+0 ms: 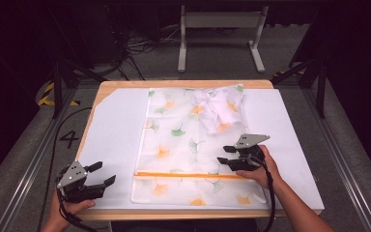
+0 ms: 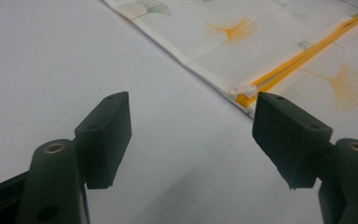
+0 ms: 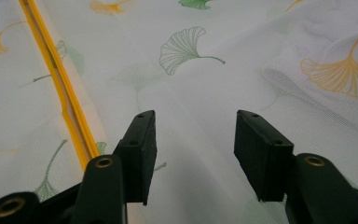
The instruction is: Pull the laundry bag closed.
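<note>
Mesh is my worry: the zippered laundry bag lies flat mid-table on the smooth white board, thin, slack, ginkgo-printed, and I judge it would bunch or slide if pinched carelessly. A crumpled garment sits at its far right. My right gripper hangs unclenched above it; my left gripper, also empty, gapes near the orange zipper.
</note>
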### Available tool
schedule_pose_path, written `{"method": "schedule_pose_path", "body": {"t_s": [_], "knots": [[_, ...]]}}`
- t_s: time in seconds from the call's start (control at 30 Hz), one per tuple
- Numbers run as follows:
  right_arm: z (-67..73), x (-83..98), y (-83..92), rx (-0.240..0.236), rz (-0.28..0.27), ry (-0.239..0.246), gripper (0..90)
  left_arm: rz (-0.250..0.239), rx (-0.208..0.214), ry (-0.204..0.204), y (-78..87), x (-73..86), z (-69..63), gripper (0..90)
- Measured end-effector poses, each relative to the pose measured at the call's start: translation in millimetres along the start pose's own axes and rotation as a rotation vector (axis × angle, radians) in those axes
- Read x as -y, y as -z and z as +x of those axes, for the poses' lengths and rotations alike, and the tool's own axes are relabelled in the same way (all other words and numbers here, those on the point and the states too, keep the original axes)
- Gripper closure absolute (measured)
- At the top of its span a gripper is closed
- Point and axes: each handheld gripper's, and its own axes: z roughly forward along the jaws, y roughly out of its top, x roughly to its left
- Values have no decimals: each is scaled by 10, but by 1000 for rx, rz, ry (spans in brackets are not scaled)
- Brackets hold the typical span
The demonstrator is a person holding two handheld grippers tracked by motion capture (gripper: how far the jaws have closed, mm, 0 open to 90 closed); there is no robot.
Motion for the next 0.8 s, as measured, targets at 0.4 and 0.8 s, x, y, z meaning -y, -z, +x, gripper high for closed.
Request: {"method": "schedule_pose_path", "body": {"t_s": [0.4, 0.8], "knots": [[266, -35, -70, -33, 38, 98, 582, 70, 106, -120, -183, -76, -174, 621], [577, -664, -246, -109, 64, 260, 715, 128, 181, -196, -322, -109, -320, 900]]}}
